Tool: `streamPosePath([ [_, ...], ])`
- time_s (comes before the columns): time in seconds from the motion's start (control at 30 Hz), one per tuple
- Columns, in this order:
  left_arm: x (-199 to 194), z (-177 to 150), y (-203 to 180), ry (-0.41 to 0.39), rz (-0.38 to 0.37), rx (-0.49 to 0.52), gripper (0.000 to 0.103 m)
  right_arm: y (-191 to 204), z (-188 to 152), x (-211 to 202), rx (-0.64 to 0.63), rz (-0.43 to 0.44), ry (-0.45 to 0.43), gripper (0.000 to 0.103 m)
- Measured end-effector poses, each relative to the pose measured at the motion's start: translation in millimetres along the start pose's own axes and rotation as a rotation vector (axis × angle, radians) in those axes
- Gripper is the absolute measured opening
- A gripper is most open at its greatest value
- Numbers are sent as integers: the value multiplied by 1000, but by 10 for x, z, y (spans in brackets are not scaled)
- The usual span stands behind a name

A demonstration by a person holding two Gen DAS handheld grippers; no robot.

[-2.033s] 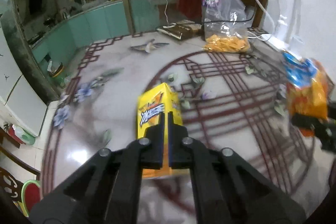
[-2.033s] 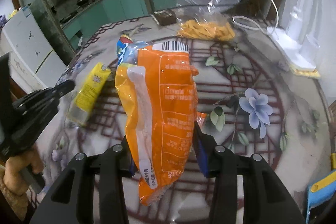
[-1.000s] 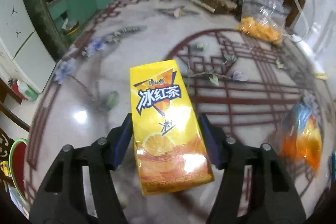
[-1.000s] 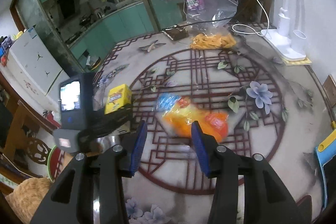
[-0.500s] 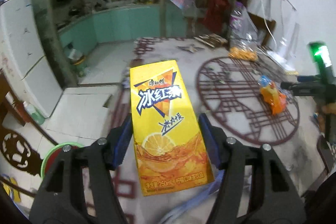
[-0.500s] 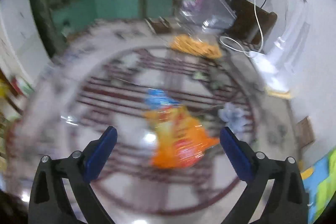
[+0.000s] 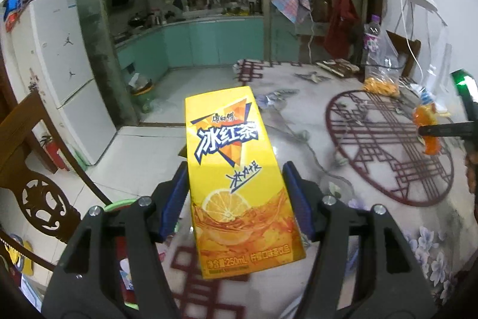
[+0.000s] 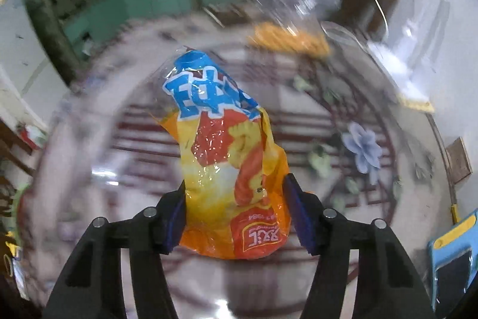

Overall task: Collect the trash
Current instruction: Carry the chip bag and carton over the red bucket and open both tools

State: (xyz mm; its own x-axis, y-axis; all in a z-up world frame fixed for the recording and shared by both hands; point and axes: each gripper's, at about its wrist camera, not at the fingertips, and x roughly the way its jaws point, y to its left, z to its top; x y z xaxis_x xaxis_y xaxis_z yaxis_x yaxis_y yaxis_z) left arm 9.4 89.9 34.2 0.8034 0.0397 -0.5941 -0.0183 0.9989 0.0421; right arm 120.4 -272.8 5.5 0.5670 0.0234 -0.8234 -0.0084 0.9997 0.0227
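Note:
My left gripper [image 7: 236, 196] is shut on a yellow iced-tea carton [image 7: 236, 178] and holds it upright, lifted over the table's left edge. My right gripper [image 8: 234, 208] is shut on an orange and blue snack bag [image 8: 230, 163] and holds it above the round patterned table [image 8: 373, 199]. The snack bag also shows at the far right of the left wrist view [image 7: 427, 130], pinched by the right gripper.
A clear bag of orange snacks [image 7: 381, 84] and a plastic bottle [image 7: 372, 33] stand at the table's far side. A carved wooden chair [image 7: 35, 184] and a green-rimmed bin [image 7: 119, 204] are down at the left. A white fridge [image 7: 56, 73] stands beyond. A blue-yellow object [image 8: 454, 253] lies at right.
My right gripper, open over the snack bag half a second ago, has closed on it and lifted it. My left gripper has raised the carton higher and swung left, off the table.

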Motion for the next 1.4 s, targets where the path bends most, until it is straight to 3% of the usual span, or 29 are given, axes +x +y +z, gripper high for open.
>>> streamPosePath([
  [0.03,-46,8,46,-16,12,-4,61,164,-55,-179,-3,35,-36,46],
  [0.27,-236,-11,351,-55,51,-47,61,1114,-345,-772,-18,234,-143,45],
  [0.63,-294,-198,1187,-8,197,-176,61,2632,-610,-736,-157,467,-51,45],
  [0.93,-261,-288,1679,29,276,-289,61,3561,-744,-485,-287,566,39,46],
  [1.27,-254,-343,1875,48,298,-344,61,4165,-825,-210,-380,623,128,50],
  [1.37,-242,-352,1910,54,311,-354,61,4279,-833,-166,-425,614,140,53],
  [1.4,-233,-359,1921,59,322,-362,61,4297,-842,-156,-435,609,147,63],
])
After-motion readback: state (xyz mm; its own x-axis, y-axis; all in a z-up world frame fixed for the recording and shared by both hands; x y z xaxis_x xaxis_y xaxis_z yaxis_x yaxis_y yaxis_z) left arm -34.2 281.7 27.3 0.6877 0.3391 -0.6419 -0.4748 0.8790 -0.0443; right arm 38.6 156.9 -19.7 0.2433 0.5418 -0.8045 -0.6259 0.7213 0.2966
